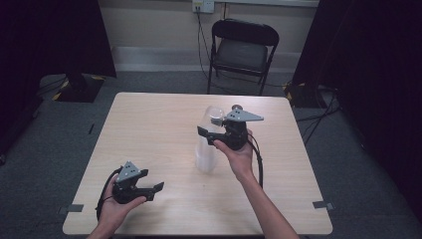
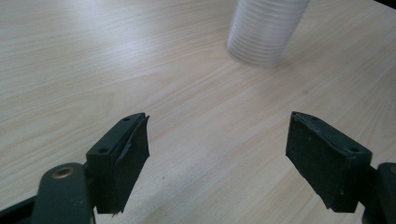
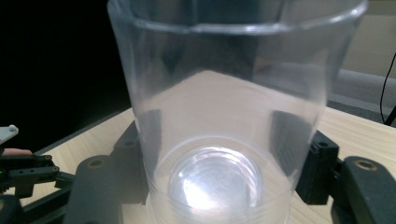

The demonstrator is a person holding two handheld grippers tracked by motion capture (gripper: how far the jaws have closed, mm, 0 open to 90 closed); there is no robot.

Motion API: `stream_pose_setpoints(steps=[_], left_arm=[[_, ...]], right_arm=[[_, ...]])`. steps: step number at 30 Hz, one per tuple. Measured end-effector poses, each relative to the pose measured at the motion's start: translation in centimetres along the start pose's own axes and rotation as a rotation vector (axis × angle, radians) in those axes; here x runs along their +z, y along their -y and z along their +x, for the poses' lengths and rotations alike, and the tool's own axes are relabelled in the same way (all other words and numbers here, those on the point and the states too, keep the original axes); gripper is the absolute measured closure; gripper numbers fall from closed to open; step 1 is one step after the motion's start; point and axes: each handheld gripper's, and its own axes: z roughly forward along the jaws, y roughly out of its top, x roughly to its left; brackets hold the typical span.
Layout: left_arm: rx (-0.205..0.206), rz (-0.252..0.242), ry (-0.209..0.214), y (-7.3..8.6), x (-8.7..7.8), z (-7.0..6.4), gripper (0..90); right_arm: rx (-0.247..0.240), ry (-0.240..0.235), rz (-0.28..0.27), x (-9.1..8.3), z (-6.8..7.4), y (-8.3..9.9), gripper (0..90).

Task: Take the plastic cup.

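A clear plastic cup (image 3: 219, 116) stood upright atop a stack of cups (image 1: 205, 158) — mid-worktop (image 1: 159, 129), gripped on both sides by the right claw (image 1: 211, 133).

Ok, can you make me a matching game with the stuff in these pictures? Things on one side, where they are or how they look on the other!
Things:
1. left tongs
2. right tongs
3. stack of clear cups
4. folding chair

Places or states:
A. stands on the floor behind the table
B. closed around the top clear cup
C. open and holding nothing, near the table's front left
D. stands upright in the middle of the wooden table

Pairs: 1-C, 2-B, 3-D, 4-A
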Motion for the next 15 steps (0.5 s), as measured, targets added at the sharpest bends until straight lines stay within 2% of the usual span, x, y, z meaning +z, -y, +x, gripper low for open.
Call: stream_pose_setpoints(steps=[4, 6, 8, 10, 15], left_arm=[[0.000, -0.004, 0.001, 0.0, 0.0, -0.1, 21.4], [0.015, 0.006, 0.007, 0.0, 0.1, -0.2, 25.2], [0.016, 0.006, 0.007, 0.1, 0.1, -0.3, 25.4], [0.025, 0.007, 0.003, 0.0, 0.2, -0.3, 25.4], [0.016, 0.004, 0.008, 0.1, 0.2, -0.4, 25.1]], right_arm=[[0.010, 0.000, -0.014, -0.4, -0.1, -0.3, 34.4], [0.029, -0.017, -0.014, -0.7, -0.3, -0.3, 34.4], [0.045, -0.026, -0.029, -1.0, -0.4, -0.3, 34.4], [0.041, -0.024, -0.031, -1.2, -0.3, -0.4, 34.5], [0.035, -0.033, -0.046, -2.0, 0.0, -0.8, 34.4]])
